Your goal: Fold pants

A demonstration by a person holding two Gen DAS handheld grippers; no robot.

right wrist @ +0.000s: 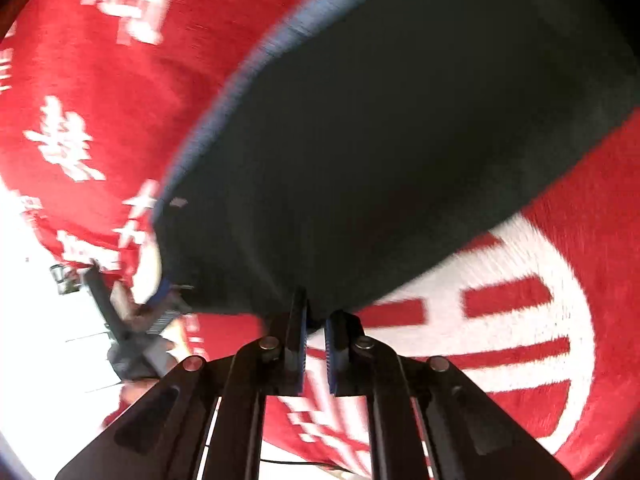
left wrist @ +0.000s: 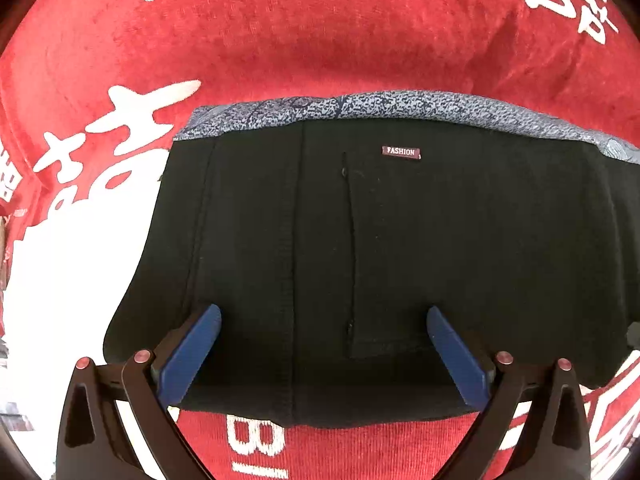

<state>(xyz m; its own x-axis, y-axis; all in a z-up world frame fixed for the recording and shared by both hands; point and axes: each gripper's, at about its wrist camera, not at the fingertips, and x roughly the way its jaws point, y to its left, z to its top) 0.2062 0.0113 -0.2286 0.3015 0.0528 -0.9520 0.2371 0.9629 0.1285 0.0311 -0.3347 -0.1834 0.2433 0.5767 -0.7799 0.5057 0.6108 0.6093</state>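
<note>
Black pants [left wrist: 400,248] lie folded into a compact block on a red cloth, with a blue-grey patterned waistband [left wrist: 400,106] along the far edge and a small "FASHION" label [left wrist: 401,152]. My left gripper [left wrist: 324,320] is open, its blue pads [left wrist: 192,356] spread over the near edge of the pants, holding nothing. In the blurred right wrist view the pants [right wrist: 380,140] fill the upper middle. My right gripper [right wrist: 316,316] is nearly closed at the near edge of the pants, and the fabric edge sits between its fingers. The left gripper [right wrist: 160,308] shows at the pants' left corner.
The red cloth [left wrist: 300,32] with large white characters covers the whole surface around the pants. A bright white area [right wrist: 40,340] lies beyond the cloth at the left in the right wrist view.
</note>
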